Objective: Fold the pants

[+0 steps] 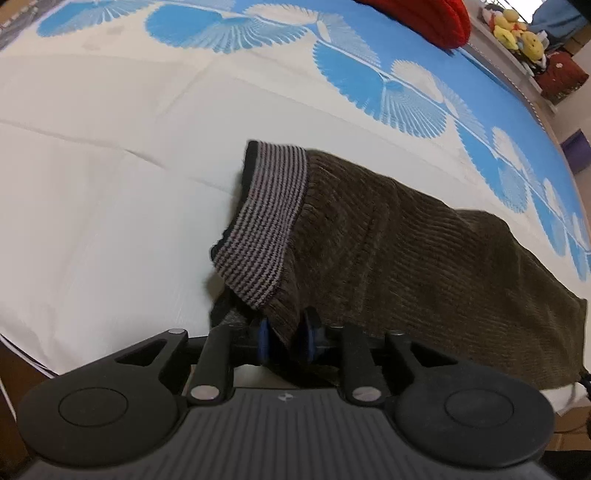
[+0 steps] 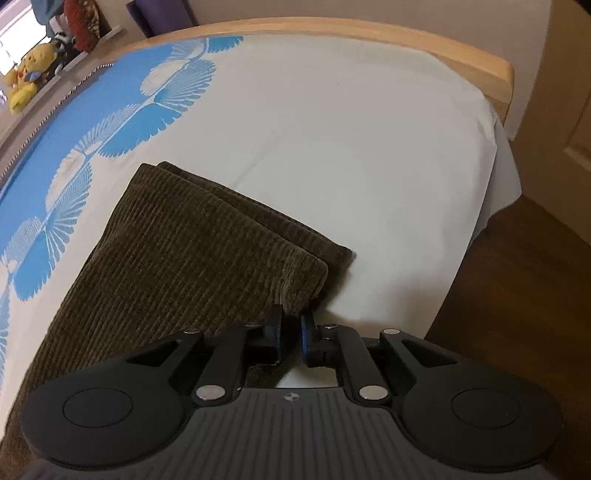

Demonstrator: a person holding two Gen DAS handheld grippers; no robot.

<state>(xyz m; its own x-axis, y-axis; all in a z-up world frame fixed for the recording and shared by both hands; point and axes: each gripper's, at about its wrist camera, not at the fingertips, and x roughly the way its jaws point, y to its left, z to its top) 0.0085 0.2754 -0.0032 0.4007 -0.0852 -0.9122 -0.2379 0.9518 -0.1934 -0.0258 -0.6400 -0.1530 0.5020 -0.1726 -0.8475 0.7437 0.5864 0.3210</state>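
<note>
Brown corduroy pants [image 1: 388, 236] are lying on the bed [image 1: 110, 166], stretched along its near edge, on the white part of the sheet just beside the blue fan print [image 1: 406, 92]. Taking the pants as the reference: the left gripper [image 1: 285, 338] is sitting at their waist end, its jaws clenched on a fold of brown fabric directly below the striped waistband [image 1: 266, 225], with the blue pads [image 1: 264, 339] pressing the cloth from both sides. The waistband is standing raised off the sheet, and the near corner is being lifted. The right gripper [image 2: 291, 338] is sitting at the opposite, leg end, its jaws pinching the edge of the upper leg cuff [image 2: 299, 284]. Two cuff layers are showing there, the upper one lying on the lower one and offset slightly toward the near side. Beyond the pants, a red item [image 1: 424, 18] is resting at the far part of the bed, and yellow plush toys [image 2: 27, 77] are sitting on a shelf past the blue side. A wooden bed frame [image 2: 369, 33] is bordering the mattress beyond the leg end.
</note>
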